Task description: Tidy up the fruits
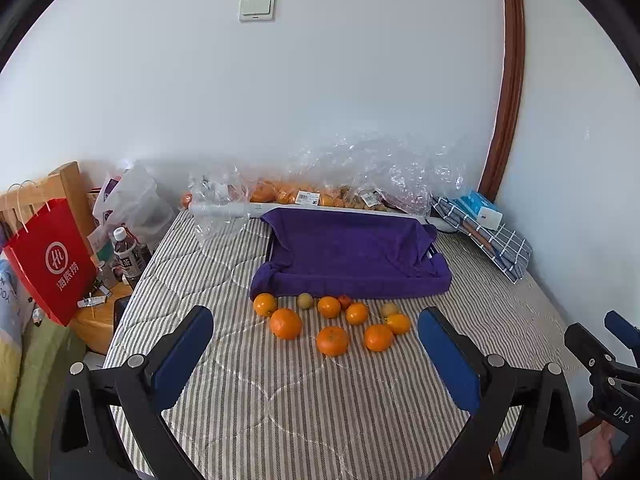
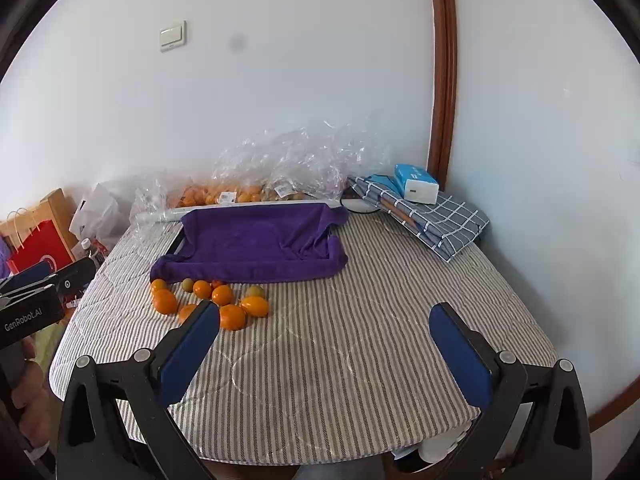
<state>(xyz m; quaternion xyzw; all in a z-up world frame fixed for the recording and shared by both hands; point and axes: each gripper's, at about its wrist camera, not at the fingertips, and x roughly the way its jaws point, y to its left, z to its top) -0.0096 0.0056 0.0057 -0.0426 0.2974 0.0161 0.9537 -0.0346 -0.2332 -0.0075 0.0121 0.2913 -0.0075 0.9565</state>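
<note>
We hold both tongs above a striped cover (image 1: 320, 412), and neither grips anything. Our left tongs (image 1: 316, 354) are spread wide, their blue pads (image 1: 182, 354) apart, with the fruits (image 1: 332, 322) lying loose just ahead of them and between the two fingers in that view: several oranges (image 1: 285, 323) and a few small greenish ones (image 1: 305, 300). Beyond the fruits, touching the farthest of them, lies a purple towel (image 1: 352, 256) draped over a tray. Our right tongs (image 2: 324, 354) are likewise spread, with only bare cover between the fingers; the fruits sit ahead and to their left, one orange (image 2: 232, 317) just beside the left fingertip (image 2: 192, 350). Further ahead, against the wall, are clear bags (image 1: 360, 172) with more fruit
</note>
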